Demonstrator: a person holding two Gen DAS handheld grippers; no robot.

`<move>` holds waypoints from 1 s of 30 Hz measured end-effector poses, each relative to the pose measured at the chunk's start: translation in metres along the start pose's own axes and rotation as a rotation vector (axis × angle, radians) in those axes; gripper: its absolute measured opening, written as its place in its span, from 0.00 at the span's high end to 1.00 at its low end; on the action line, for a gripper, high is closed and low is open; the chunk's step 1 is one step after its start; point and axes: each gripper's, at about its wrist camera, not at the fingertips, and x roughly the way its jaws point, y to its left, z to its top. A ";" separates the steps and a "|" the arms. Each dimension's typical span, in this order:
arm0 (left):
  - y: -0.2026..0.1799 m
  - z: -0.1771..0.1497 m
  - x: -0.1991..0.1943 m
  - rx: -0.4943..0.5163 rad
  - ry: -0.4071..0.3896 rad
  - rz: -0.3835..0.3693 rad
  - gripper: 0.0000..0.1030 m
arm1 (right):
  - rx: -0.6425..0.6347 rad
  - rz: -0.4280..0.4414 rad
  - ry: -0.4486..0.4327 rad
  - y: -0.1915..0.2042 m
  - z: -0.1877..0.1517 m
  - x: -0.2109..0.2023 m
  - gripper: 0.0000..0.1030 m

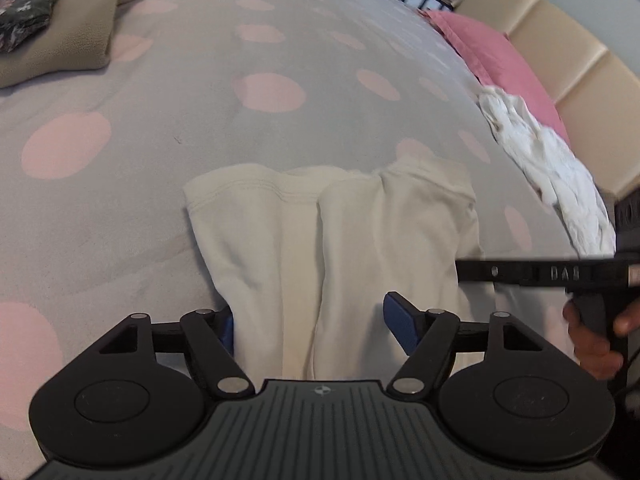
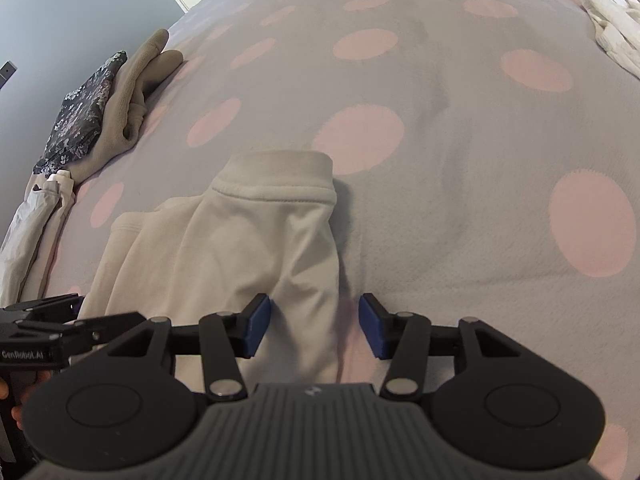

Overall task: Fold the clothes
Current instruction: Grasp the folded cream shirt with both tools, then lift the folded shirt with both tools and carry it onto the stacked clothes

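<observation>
Across the dotted bed (image 1: pixel 120 200) the cream garment (image 1: pixel 320 240) lay lengthwise away from both grippers, its near end between the wide-open fingers of the left gripper (image 1: pixel 316 324) and right gripper (image 2: pixel 314 328).

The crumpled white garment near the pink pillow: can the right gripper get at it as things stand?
Probably yes. The right gripper is open and holds nothing, and only bare bedspread lies between it and the white garment.
</observation>
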 end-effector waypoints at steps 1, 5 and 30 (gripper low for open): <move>0.003 0.002 0.001 -0.024 -0.006 -0.002 0.39 | -0.004 -0.003 -0.003 0.001 0.000 0.000 0.47; 0.003 0.012 0.012 -0.032 -0.017 -0.001 0.43 | -0.027 -0.008 -0.015 0.004 0.000 0.002 0.47; -0.018 0.018 -0.050 0.052 -0.215 -0.115 0.90 | -0.119 0.148 -0.249 0.036 0.004 -0.055 0.92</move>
